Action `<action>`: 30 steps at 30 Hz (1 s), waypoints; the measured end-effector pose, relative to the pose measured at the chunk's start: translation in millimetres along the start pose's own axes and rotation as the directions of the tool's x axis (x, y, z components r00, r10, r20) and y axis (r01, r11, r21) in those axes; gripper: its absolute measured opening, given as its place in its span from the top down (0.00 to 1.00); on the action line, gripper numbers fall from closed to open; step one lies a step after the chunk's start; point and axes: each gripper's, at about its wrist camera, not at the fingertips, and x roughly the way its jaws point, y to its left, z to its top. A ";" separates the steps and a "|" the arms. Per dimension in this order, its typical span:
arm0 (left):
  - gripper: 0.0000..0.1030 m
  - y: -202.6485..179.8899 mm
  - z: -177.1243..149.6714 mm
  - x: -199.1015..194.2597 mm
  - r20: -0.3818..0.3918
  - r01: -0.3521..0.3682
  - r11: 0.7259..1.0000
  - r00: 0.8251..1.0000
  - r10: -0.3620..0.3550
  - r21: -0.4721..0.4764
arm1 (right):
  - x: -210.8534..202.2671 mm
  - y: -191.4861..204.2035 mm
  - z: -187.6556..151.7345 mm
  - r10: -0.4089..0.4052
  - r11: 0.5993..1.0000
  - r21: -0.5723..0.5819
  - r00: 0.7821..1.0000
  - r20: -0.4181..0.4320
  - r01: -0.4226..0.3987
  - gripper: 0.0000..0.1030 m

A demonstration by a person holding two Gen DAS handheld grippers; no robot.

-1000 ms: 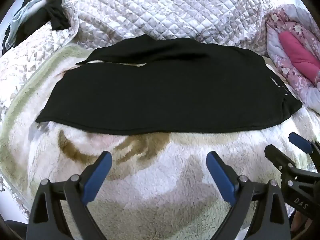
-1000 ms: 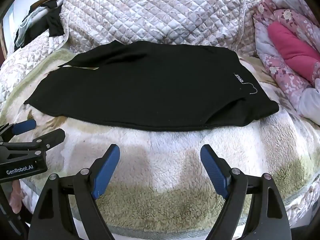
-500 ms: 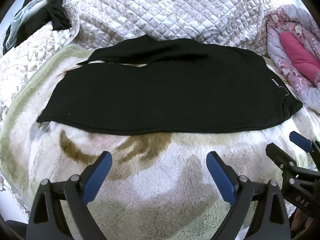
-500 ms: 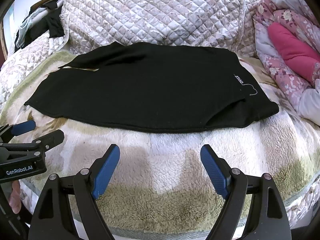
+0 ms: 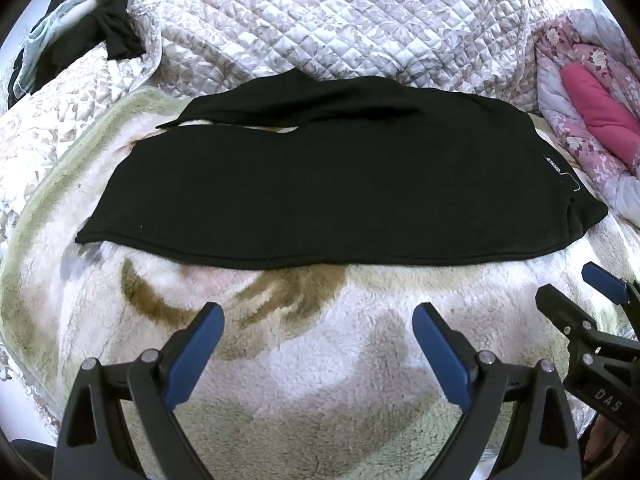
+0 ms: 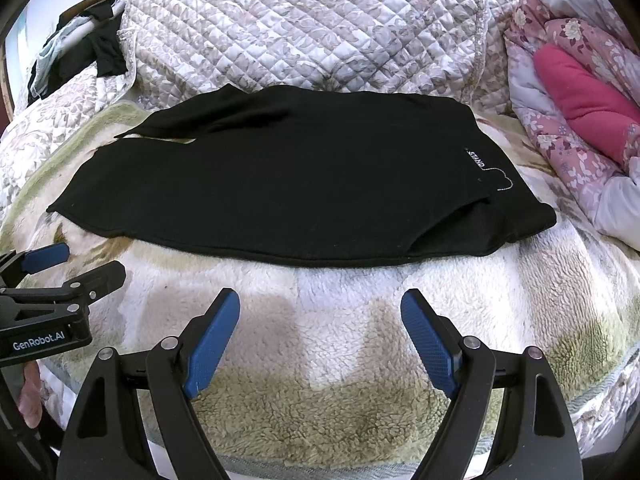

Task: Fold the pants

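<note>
Nothing has moved over the last second: both grippers hover spread and empty short of the flat pants, so folding has not begun.

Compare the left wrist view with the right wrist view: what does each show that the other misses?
Left wrist only: the right tool at its right edge, with "DAS" on its body. Right wrist only: the left tool at its left edge, marked "GenRobot.AI", with part of a hand below it. Both: the black pants lying flat on the fleece blanket, the quilt behind, pink bedding at right, and each view's own tool open, short of the pants.
</note>
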 end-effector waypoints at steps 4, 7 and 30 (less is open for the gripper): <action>0.06 0.9 -0.7 0.2 -0.002 0.001 1.000 1.000 -0.001 -0.002 | -0.9 -0.3 0.3 -0.001 1.000 0.000 1.000 0.001 0.001 0.20; 0.06 0.8 -1.2 0.6 -0.003 -0.002 1.000 1.000 0.002 -0.004 | -0.3 -1.3 0.2 -0.002 1.000 0.002 1.000 -0.001 0.002 0.20; 0.06 -2.4 -1.9 -1.2 0.008 -0.016 1.000 1.000 0.016 0.014 | -0.5 -2.5 0.8 -0.003 1.000 0.001 1.000 0.001 0.003 0.20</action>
